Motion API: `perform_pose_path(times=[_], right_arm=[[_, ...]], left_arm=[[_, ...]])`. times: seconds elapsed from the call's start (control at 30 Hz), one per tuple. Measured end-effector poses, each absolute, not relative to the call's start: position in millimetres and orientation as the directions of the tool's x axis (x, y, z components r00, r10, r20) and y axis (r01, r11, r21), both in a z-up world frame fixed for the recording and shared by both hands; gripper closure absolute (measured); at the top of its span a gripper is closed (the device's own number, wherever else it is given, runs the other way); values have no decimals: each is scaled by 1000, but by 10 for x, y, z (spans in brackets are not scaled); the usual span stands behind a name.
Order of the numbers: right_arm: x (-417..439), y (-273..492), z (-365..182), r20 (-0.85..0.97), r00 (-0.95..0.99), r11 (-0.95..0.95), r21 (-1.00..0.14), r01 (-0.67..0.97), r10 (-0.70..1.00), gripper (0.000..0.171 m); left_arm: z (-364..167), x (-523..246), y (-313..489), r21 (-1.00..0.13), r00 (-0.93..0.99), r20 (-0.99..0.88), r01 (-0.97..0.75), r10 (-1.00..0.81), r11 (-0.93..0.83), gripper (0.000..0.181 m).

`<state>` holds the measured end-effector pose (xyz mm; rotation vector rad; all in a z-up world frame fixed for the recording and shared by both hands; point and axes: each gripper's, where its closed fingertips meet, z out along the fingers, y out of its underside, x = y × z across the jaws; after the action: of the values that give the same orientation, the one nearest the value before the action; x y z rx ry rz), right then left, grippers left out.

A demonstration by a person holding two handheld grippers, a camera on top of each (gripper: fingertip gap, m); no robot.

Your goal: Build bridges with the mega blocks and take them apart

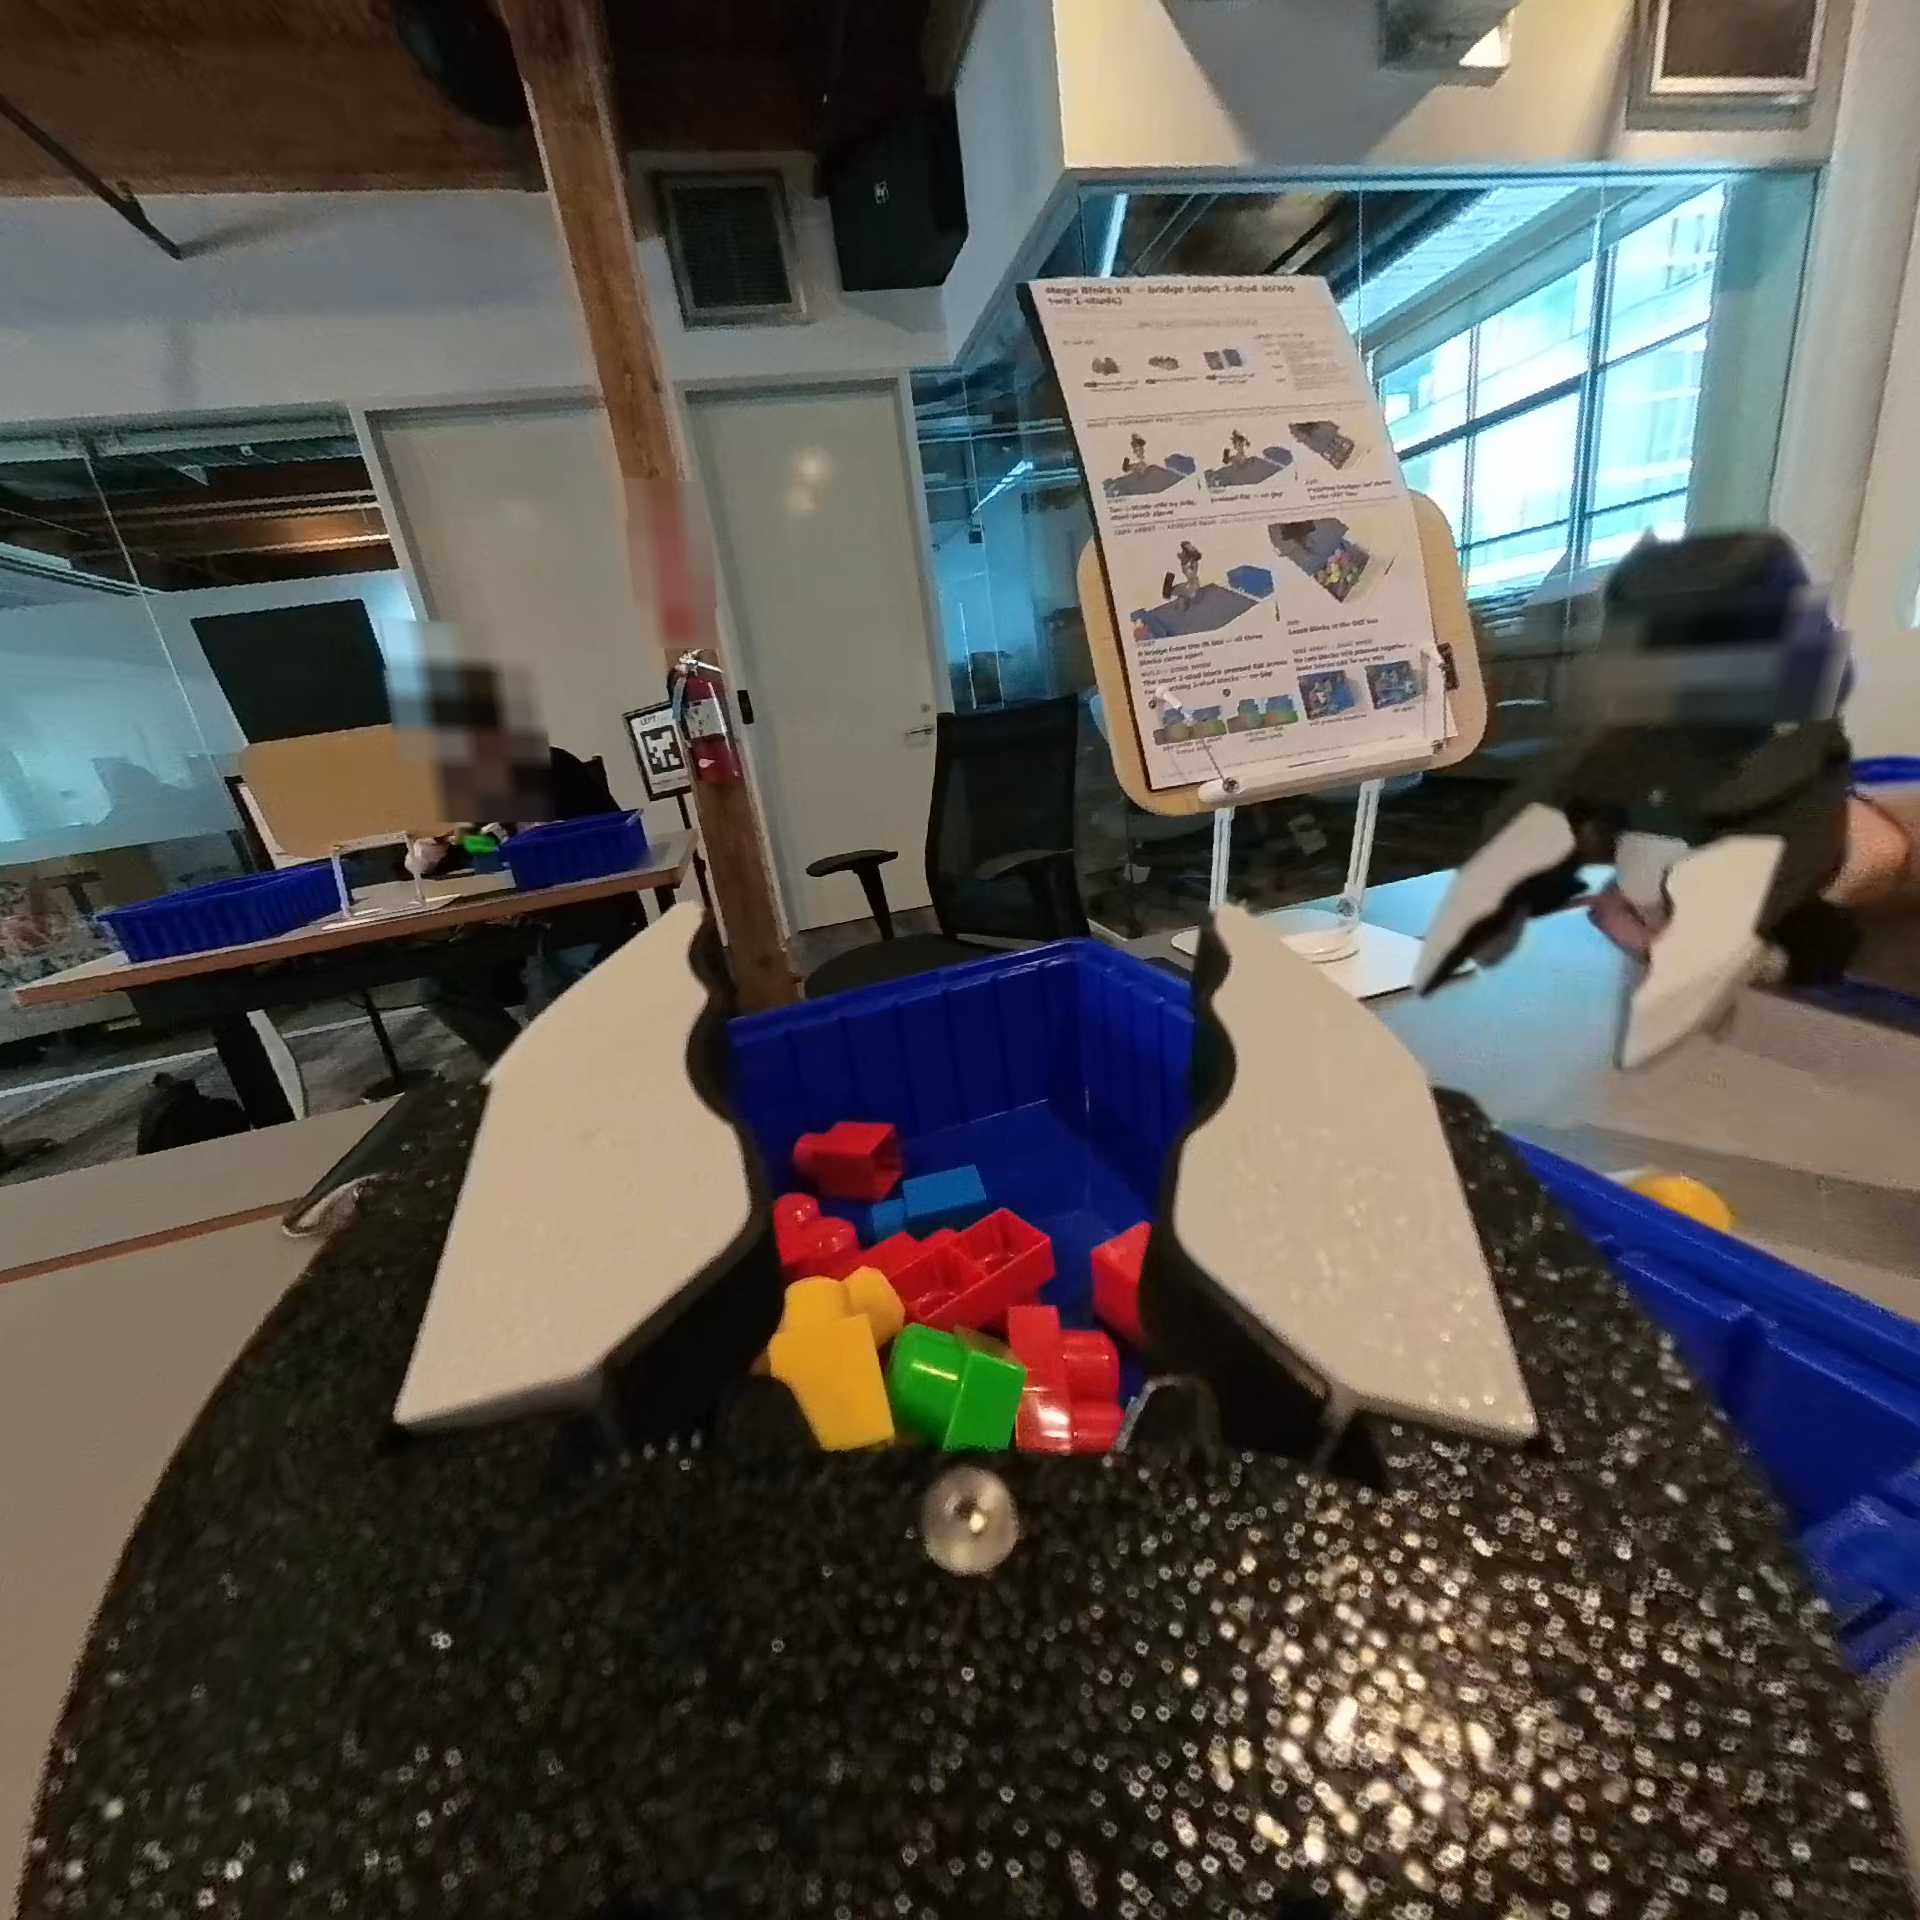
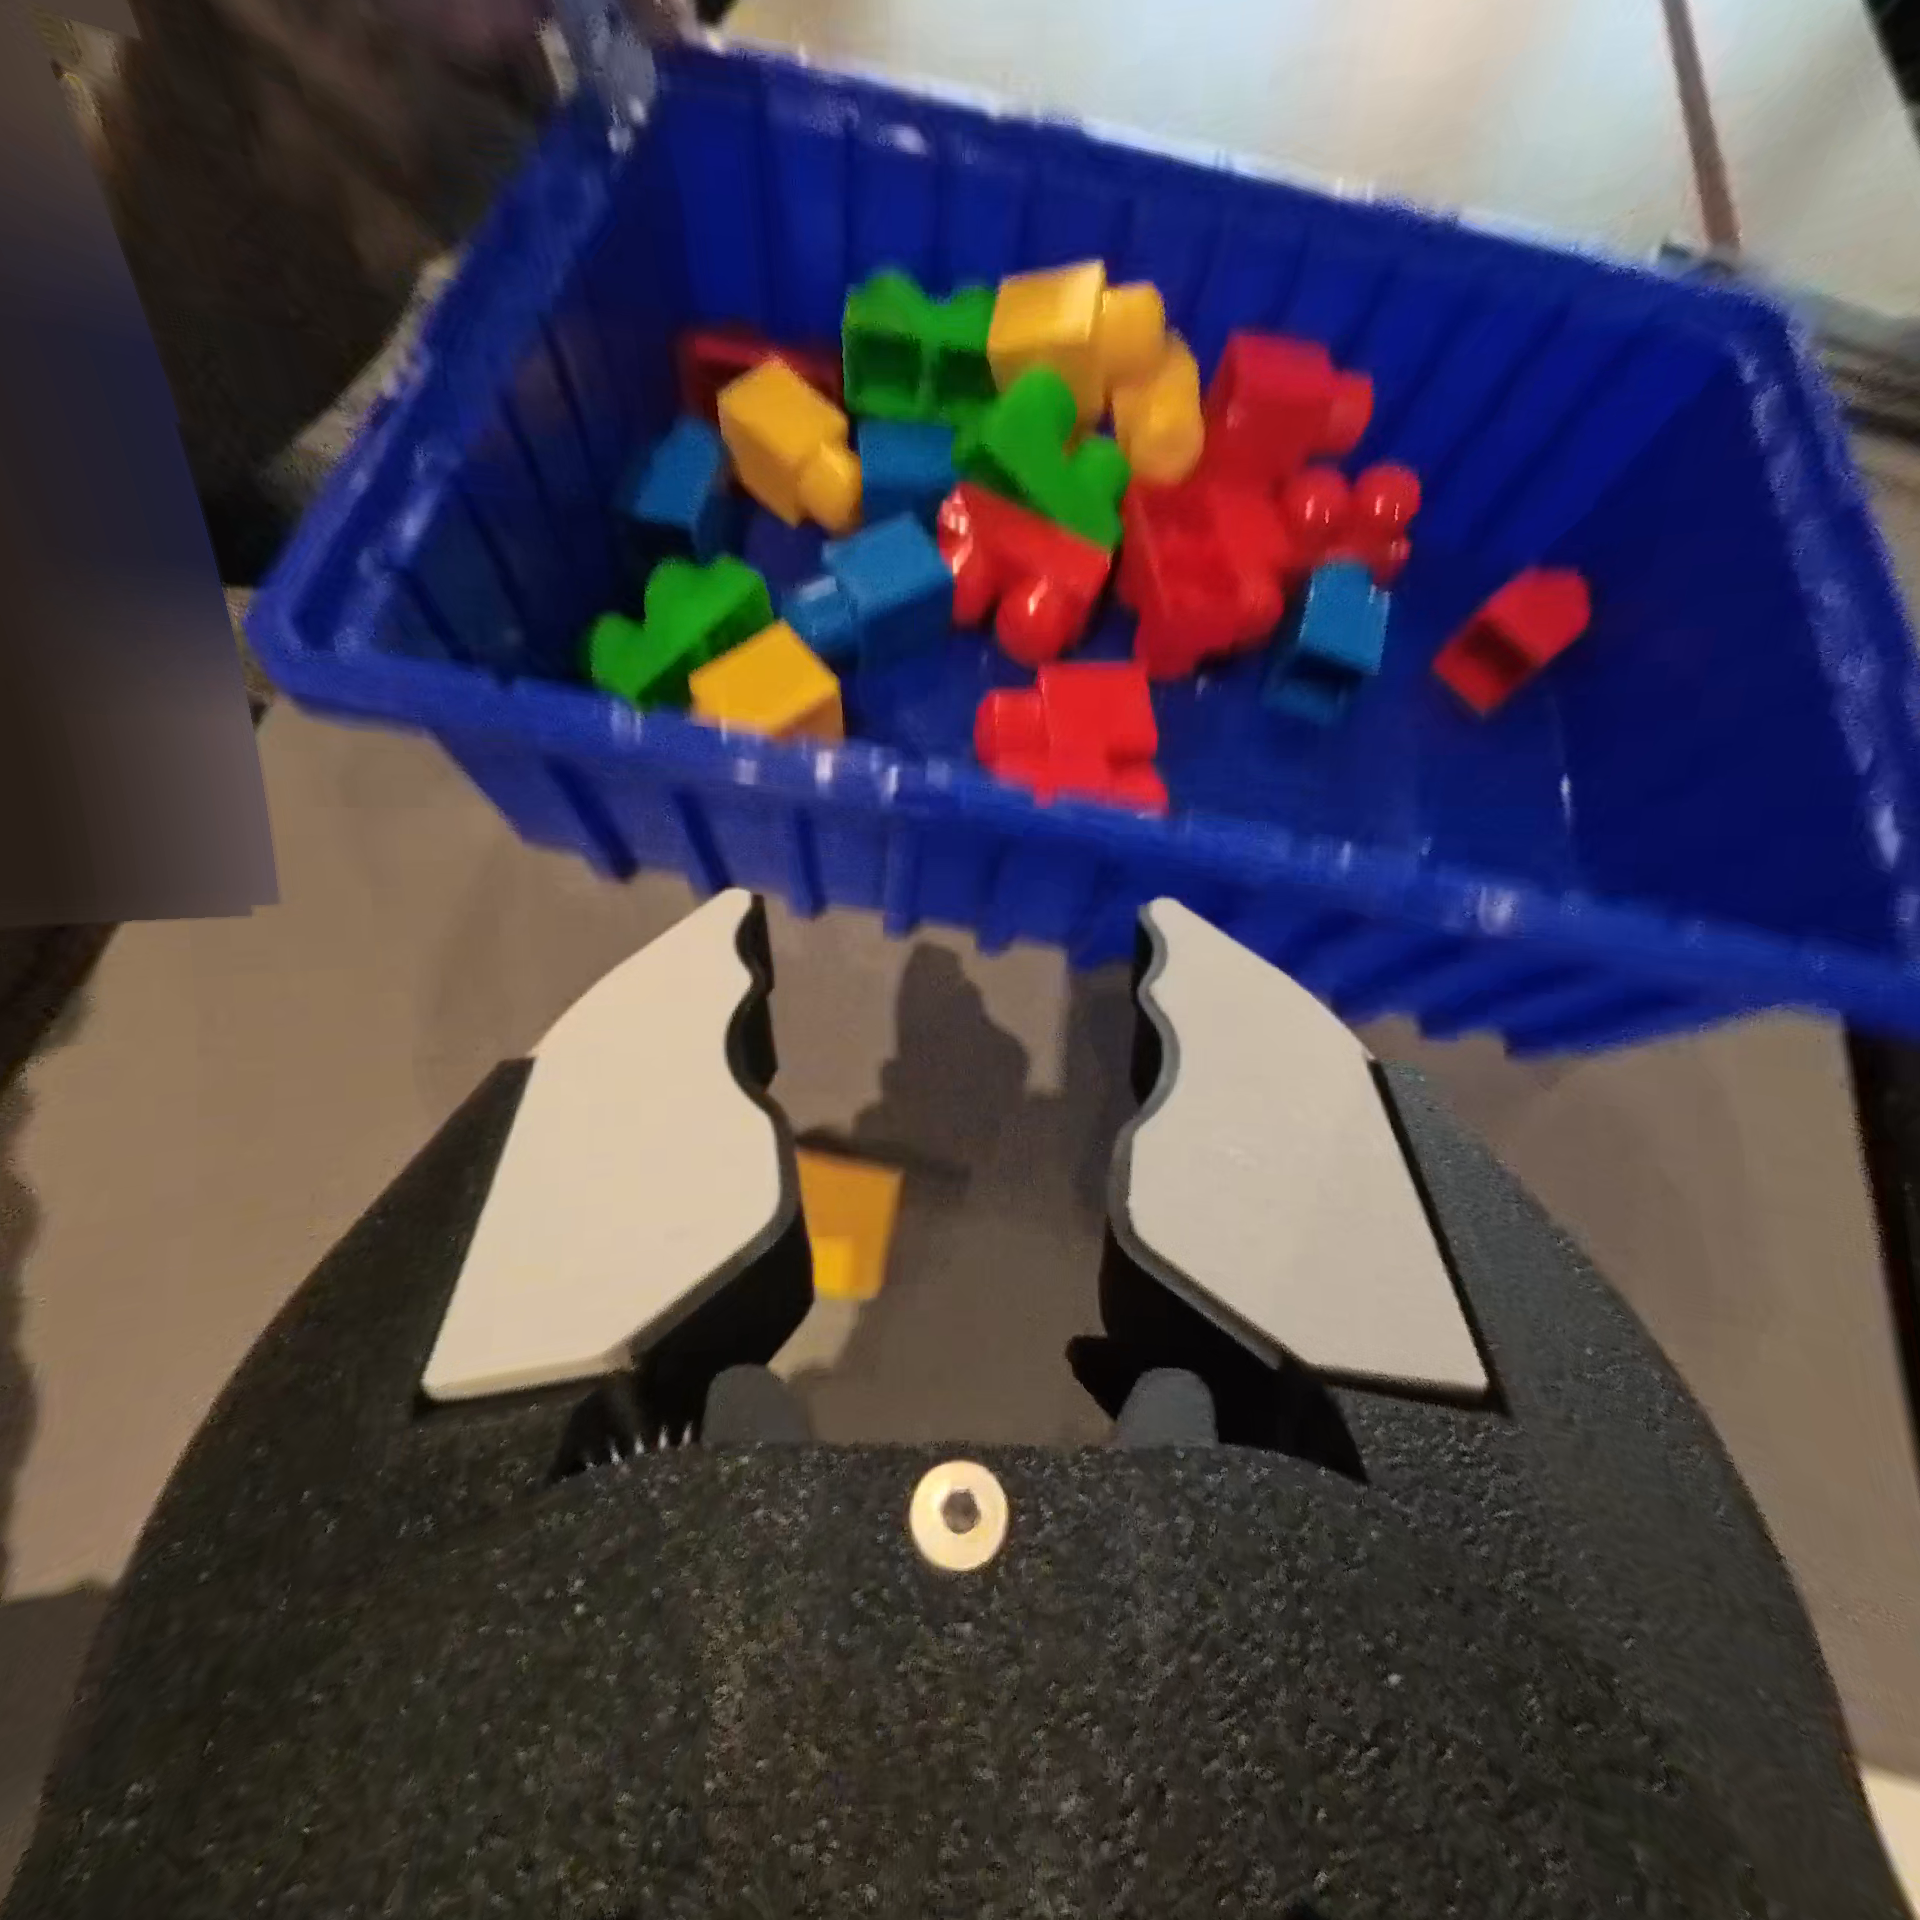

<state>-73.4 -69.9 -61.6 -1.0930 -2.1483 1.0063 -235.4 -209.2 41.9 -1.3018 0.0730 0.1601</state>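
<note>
A blue bin [image 1: 1039, 1029] holds several loose red, yellow, green and blue mega blocks. My left gripper [image 1: 951, 966] is open and empty, hovering above the bin's blocks, with a green block [image 1: 951, 1387] and a yellow block [image 1: 836, 1361] low between its fingers. My right gripper [image 2: 945, 935] is open and empty above the grey table, just in front of the bin [image 2: 1039, 831]. A single yellow block [image 2: 847, 1221] lies on the table between its fingers. The right gripper also shows at the right of the left wrist view [image 1: 1579, 935].
An instruction sheet on a wooden stand [image 1: 1247, 540] is behind the bin. A black office chair [image 1: 987, 831] and another table with two blue bins [image 1: 395, 883] stand farther back, where a person sits. A yellow block [image 1: 1683, 1205] lies beyond the bin's right wall.
</note>
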Motion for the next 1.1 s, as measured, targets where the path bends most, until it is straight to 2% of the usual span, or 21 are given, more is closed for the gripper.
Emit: perform_pose_path(times=[0.1, 0.23, 0.33, 0.4, 0.47, 0.53, 0.6, 0.67, 0.73, 0.87, 0.97, 1.1], right_arm=[[-1121, -832, -561, 149, -562, 491, -692, 528, 814, 119], [-1540, -1020, -819, 77, -673, 613, -498, 613, 736, 117], [-1765, -1340, -989, -51, -748, 644, -472, 602, 662, 117], [-1847, -1505, -1143, -90, -776, 684, -416, 599, 624, 117], [-1876, -1550, -1336, -128, -754, 700, -299, 648, 644, 120], [-1879, -1617, -1477, -233, -667, 634, -209, 745, 708, 125], [-1870, -1700, -1563, -322, -577, 561, -151, 814, 750, 123], [-1861, -1695, -1650, -311, -540, 540, -94, 836, 782, 115], [-1873, -1761, -1682, -317, -519, 518, -92, 850, 794, 110], [-1944, -1808, -1724, -282, -459, 443, -122, 888, 843, 114], [-1944, -1826, -1703, -289, -462, 434, -159, 887, 838, 125], [-1951, -1739, -1583, -167, -531, 481, -267, 835, 831, 137]], left_arm=[[397, -2333, -2060, -951, 985, -157, -170, 72, 259, 97], [363, -2322, -2035, -951, 984, -170, -180, 61, 253, 96], [385, -2336, -2061, -949, 984, -166, -177, 63, 262, 96], [411, -2369, -2098, -947, 984, -163, -177, 75, 268, 97], [435, -2425, -2144, -946, 983, -159, -179, 94, 271, 98], [454, -2487, -2188, -945, 982, -149, -175, 114, 276, 99], [471, -2526, -2223, -945, 984, -132, -161, 119, 285, 99], [483, -2537, -2245, -945, 986, -121, -149, 112, 290, 99], [471, -2528, -2248, -947, 985, -136, -160, 105, 278, 102], [443, -2555, -2240, -944, 970, -193, -225, 149, 240, 106], [436, -2532, -2232, -941, 964, -221, -251, 152, 228, 106], [457, -2515, -2247, -936, 960, -232, -264, 154, 233, 106]])
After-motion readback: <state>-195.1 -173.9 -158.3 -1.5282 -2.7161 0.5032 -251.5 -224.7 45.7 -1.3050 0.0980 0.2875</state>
